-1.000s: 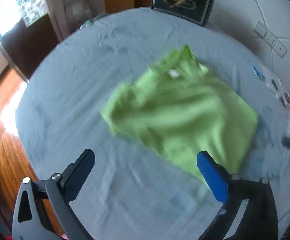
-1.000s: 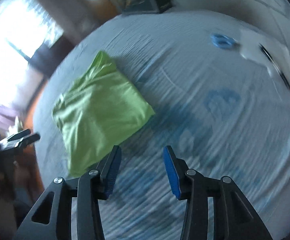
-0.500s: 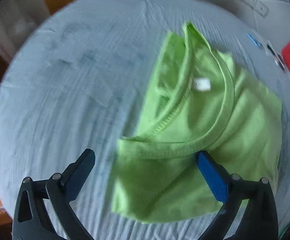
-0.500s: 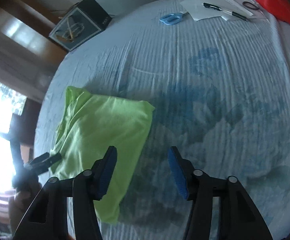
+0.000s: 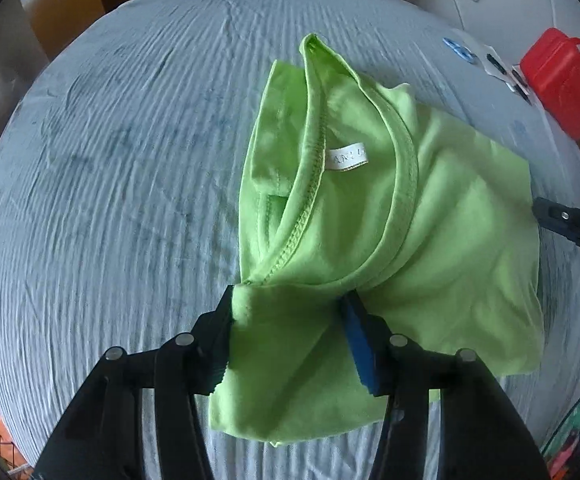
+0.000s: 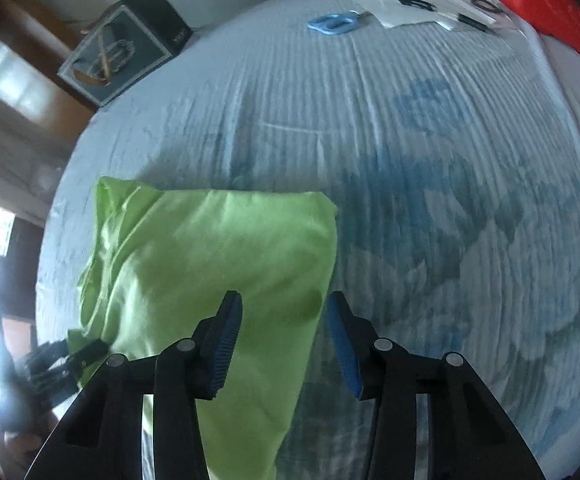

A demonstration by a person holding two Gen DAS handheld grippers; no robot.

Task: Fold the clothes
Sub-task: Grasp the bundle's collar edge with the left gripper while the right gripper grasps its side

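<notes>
Lime-green cotton T-shirt, one only, lies folded on the pale blue crinkled bedsheet, its near shoulder bunched between the partly closed left gripper, while the right gripper hovers with fingers apart over the shirt's right edge, its lower hem cut off.

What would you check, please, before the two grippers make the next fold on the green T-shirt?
1. Left gripper around the T-shirt shoulder fabric: ok.
2. Left grip fully clamped: cannot tell.
3. Right gripper straddling the shirt's edge: ok, open.
4. Collar and label lying flat: not ok, bunched.
5. Bedsheet beside the shirt bare for folding: ok.
6. Scissors and red container away from the shirt: ok.
</notes>
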